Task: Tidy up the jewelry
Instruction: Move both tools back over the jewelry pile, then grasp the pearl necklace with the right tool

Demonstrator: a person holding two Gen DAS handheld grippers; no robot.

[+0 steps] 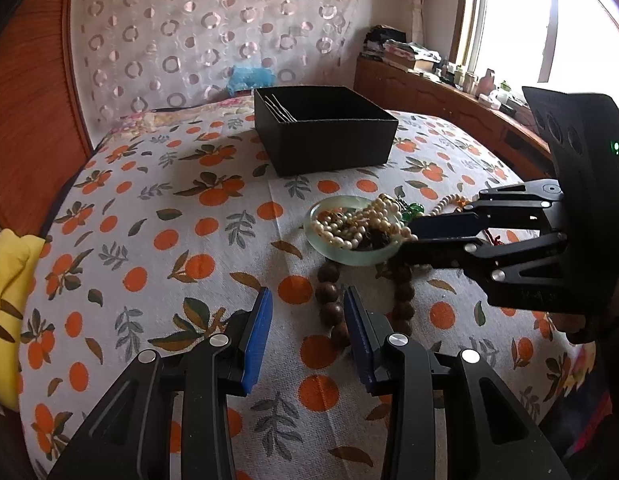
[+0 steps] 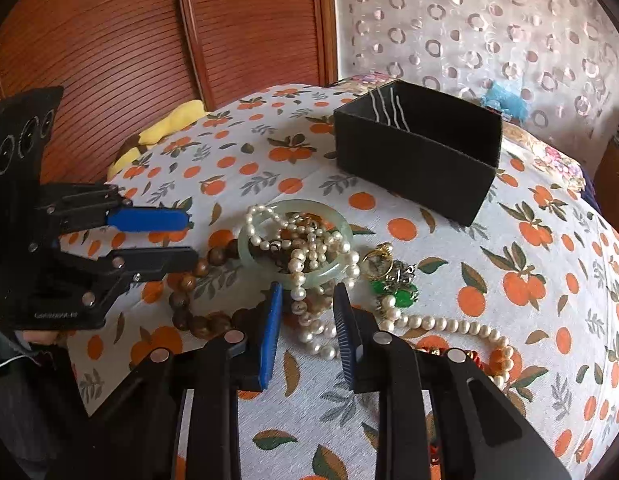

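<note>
On the orange-print cloth (image 1: 169,208) lies a pale green jade bangle (image 1: 349,258) (image 2: 245,248) heaped with a tangle of pearl strands (image 1: 349,232) (image 2: 309,248). A brown wooden bead bracelet (image 1: 329,292) (image 2: 205,326) curls beside it. My right gripper (image 2: 308,290) (image 1: 409,237) points at the bangle's near rim. Pearls hang between its jaws, and a gap shows at the left pad. My left gripper (image 1: 308,294) (image 2: 189,240) hovers open over the wooden beads and holds nothing. A black open box (image 1: 329,144) (image 2: 409,168) stands behind the pile.
A green-stone pendant with a gold piece (image 2: 393,288) and a longer pearl strand (image 2: 449,326) lie right of the bangle. Thin metal pins (image 1: 277,106) lean inside the box. A yellow cloth (image 1: 9,280) sits at the left edge, and a wooden headboard (image 2: 109,40) rises behind.
</note>
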